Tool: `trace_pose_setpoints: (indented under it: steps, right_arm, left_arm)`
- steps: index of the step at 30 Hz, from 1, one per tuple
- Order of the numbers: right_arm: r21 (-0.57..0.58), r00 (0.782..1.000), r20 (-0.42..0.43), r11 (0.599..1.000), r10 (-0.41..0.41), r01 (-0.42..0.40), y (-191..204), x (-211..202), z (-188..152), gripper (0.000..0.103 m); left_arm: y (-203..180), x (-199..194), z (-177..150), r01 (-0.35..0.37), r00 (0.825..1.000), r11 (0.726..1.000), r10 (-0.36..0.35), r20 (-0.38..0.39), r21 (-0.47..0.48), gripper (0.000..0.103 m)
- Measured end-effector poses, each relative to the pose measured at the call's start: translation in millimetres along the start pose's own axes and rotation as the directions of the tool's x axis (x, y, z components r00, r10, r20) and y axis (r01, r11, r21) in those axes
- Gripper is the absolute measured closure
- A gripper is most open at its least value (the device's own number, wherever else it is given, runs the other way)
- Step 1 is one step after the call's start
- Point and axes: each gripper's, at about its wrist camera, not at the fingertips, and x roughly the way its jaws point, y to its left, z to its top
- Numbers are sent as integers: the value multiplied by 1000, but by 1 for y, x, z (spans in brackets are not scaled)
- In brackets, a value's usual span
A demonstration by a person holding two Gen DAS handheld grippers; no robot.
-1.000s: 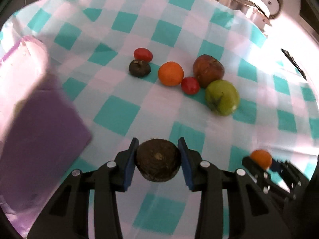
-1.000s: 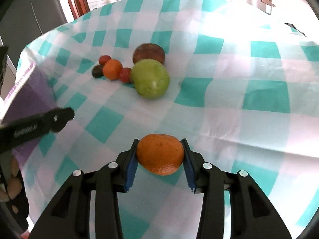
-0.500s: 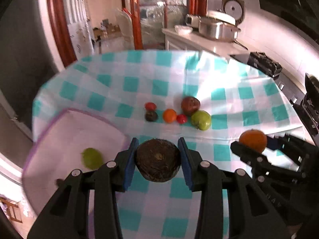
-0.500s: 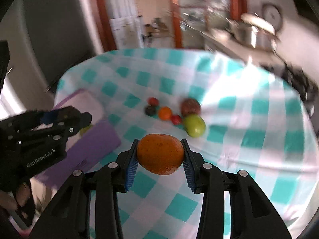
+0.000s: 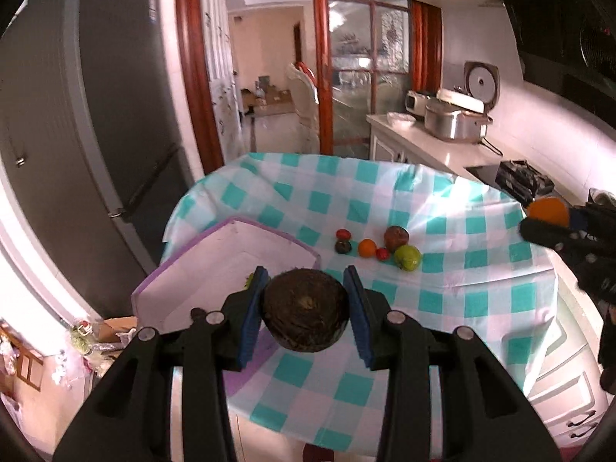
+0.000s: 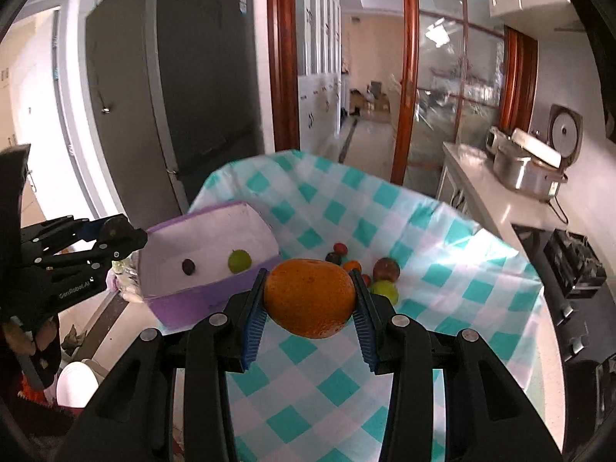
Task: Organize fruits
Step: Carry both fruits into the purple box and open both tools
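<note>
Up high over the checked table (image 5: 442, 300) now, both of my grippers loaded. The purple box (image 6: 215, 231) sits at the table's left edge, and in it I count just two pieces: a green fruit (image 6: 239, 261) and a small dark one (image 6: 188, 266), so the sorting looks barely begun. My right gripper (image 6: 310, 298) is clamped on an orange (image 6: 310, 296), held in the air nearer me than the box. My left gripper (image 5: 305, 310) is clamped on a dark brown fruit (image 5: 306, 313), hanging over the box's near right corner. Still out on the cloth, well apart from the box, sits a tight cluster: a green apple (image 5: 408, 257), a reddish-brown fruit (image 5: 395, 236), a small orange (image 5: 367, 247), a dark round one (image 5: 342, 246), and two little red ones (image 5: 342, 234) (image 5: 382, 253). By my reckoning, two drops come next, then six more pickups.
</note>
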Motion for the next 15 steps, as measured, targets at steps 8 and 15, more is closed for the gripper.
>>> trace_pose_setpoints:
  steps: [8, 15]
  right_arm:
    - [-64, 1000, 13, 998, 13, -12, 1, -31, -17, 62]
    - [-87, 1000, -26, 996, 17, -19, -8, -21, -31, 62]
  left_arm:
    - [10, -34, -20, -55, 998, 998, 56, 23, -26, 62]
    - [21, -29, -40, -73, 997, 995, 73, -6, -70, 62]
